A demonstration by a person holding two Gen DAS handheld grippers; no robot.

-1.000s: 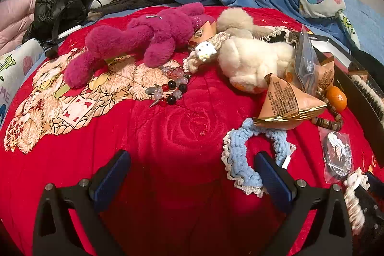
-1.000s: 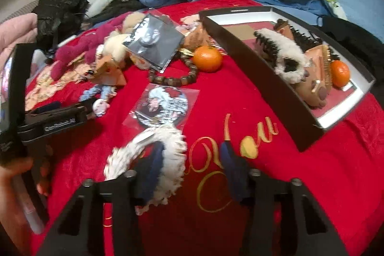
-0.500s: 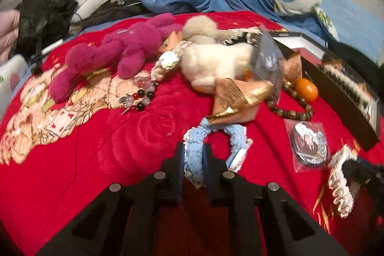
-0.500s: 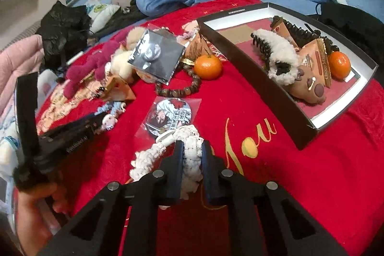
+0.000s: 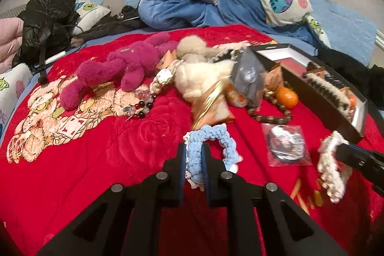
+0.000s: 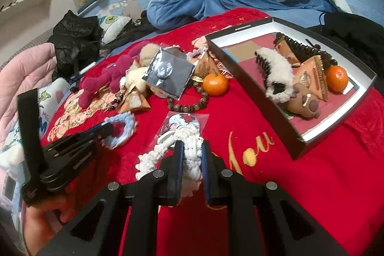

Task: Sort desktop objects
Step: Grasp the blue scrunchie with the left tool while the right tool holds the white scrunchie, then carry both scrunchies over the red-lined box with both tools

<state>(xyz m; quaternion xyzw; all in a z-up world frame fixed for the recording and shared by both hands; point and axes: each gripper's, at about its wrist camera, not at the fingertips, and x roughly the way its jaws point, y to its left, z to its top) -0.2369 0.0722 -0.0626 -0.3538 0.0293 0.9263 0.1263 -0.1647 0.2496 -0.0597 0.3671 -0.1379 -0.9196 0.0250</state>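
My left gripper (image 5: 194,160) is shut on a blue crocheted scrunchie (image 5: 208,136) and holds it just above the red blanket; it also shows in the right wrist view (image 6: 120,128). My right gripper (image 6: 192,155) is shut on a white crocheted scrunchie (image 6: 189,148), also seen at the right of the left wrist view (image 5: 332,169). A black-walled tray (image 6: 264,92) at the right holds a fluffy hair claw (image 6: 276,73), an orange (image 6: 337,78), triangular packets and a brown toy.
On the blanket lie a magenta plush (image 5: 120,66), a cream plush (image 5: 204,76), a bead bracelet (image 5: 141,107), a wooden bead bracelet (image 6: 189,104), an orange (image 6: 214,84), bagged badges (image 6: 182,121) and triangular packets (image 5: 211,109). Bedding is piled behind.
Both grippers have closed, the left on the blue scrunchie and the right on the white one, and both have lifted them slightly off the blanket.
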